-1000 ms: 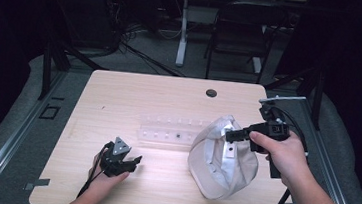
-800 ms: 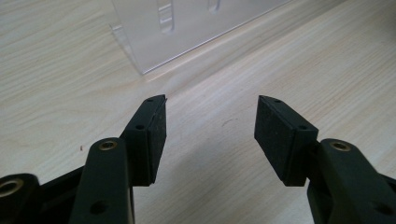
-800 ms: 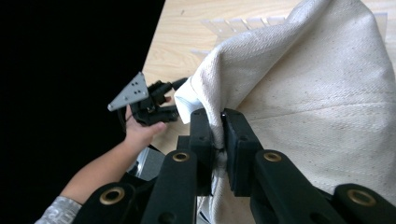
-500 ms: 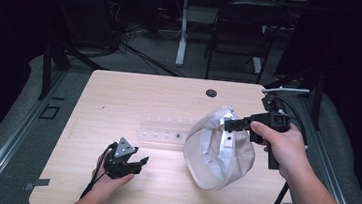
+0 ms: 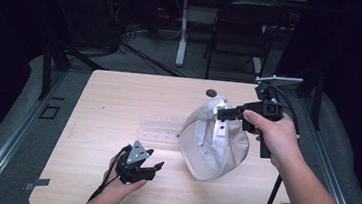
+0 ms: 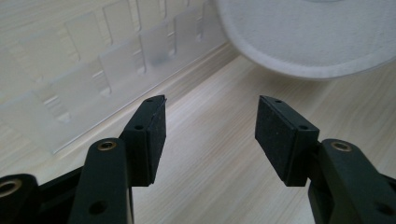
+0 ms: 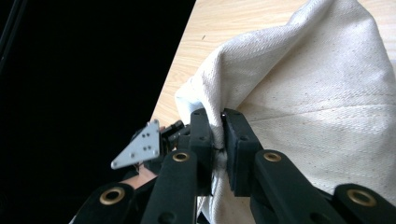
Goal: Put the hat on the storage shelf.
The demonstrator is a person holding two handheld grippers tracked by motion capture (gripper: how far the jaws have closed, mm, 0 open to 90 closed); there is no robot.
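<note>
Toward the right edge of the table (image 5: 119,91), the white cap (image 5: 212,145) hangs tilted from the right gripper (image 5: 224,113), whose jaws are pinched tight on a fold of its cloth near the crown — the right gripper view shows the fabric (image 7: 322,93) squeezed between the two pads. The cap's lower rim seems to rest on or just above the wood; I cannot tell which.

Near the front edge, left of the cap, the left gripper (image 5: 150,167) points toward it; its jaws have just been opening and stand wide with nothing between them. The left gripper view shows the cap's rounded brim (image 6: 308,42) just ahead and above the pads.

The step in hand looks like a two-handed handling of the cap: one side is held up, the other not yet taken. The next move calls for bringing the open jaws onto the brim or rim and closing there.

A clear plastic strip (image 5: 158,130) lies on the middle of the table — faint, hard to make out, partly behind the cap. The cap's inside is hidden.
</note>
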